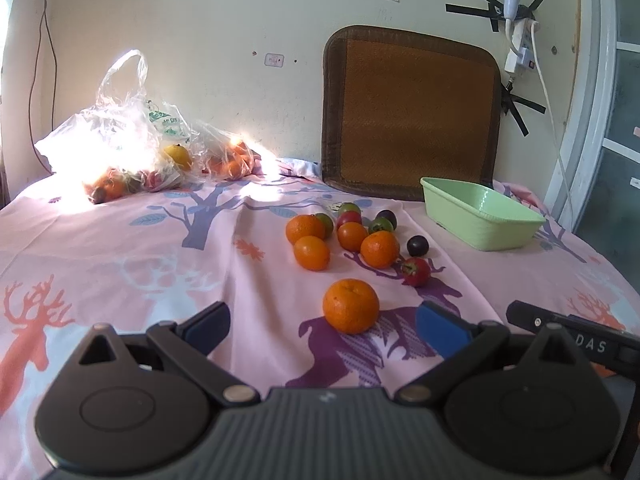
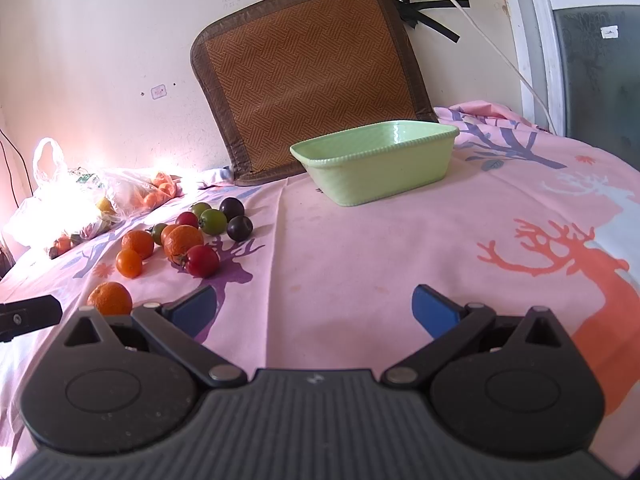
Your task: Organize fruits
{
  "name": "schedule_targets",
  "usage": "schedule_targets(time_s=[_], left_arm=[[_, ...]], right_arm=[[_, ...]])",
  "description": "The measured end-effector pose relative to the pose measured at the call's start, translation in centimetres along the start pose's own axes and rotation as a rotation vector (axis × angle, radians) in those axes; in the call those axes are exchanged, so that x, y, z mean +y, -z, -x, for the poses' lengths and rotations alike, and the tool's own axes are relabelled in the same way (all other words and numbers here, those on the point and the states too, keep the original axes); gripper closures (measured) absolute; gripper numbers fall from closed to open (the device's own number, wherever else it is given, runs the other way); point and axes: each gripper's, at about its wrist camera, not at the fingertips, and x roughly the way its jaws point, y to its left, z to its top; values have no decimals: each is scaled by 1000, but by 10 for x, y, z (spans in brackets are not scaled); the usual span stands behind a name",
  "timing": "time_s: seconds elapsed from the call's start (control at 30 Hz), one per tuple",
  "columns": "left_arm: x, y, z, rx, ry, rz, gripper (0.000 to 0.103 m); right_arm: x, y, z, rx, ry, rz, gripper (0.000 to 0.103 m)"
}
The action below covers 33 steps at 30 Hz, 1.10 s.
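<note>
A pale green basin [image 2: 376, 160] sits far on the right of the pink deer-print cloth [image 2: 360, 264], just in front of a brown woven mat [image 2: 304, 72] that leans on the wall. As far as its inside shows in either view, nothing lies in it; the near wall hides part of the floor of it.

The loose fruit lies on the cloth to the left of the basin, well apart from it. One orange [image 1: 351, 306] sits alone, nearest the left tool [image 1: 322, 330]. Behind it is a cluster: four more oranges [image 1: 380, 249], a red tomato [image 1: 416, 271] at the near right edge, two dark purple fruits [image 1: 417, 245], and a few small green and red tomatoes [image 1: 349, 213] at the far side, several touching one another.

At the far left, against the wall, clear plastic bags [image 1: 120, 128] lie in strong sunlight. A yellow fruit [image 1: 178, 156] and several orange ones [image 1: 234, 162] show through the plastic; glare hides the rest of the contents.

The left tool hovers low over the cloth with its blue-padded fingers spread wide and nothing between them; the lone orange lies just ahead of the gap. The right tool [image 2: 314, 312] is likewise spread wide and holds nothing, facing the bare cloth in front of the basin.
</note>
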Motion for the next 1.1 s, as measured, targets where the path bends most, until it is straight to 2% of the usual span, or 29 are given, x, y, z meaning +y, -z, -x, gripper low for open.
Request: schedule_targets(time_s=[0.67,1.0,1.1], left_arm=[[-2,1,1,-9,17,-9,0],[-3,-1,2,-13,-12,-19,0],[0,-5,5,-43,-28,-54,0]], right_arm=[[0,0,0,1,-2,-2,0],[0,1,0,-1,-1,-1,0],[0,0,1,-3,-1,1,0]])
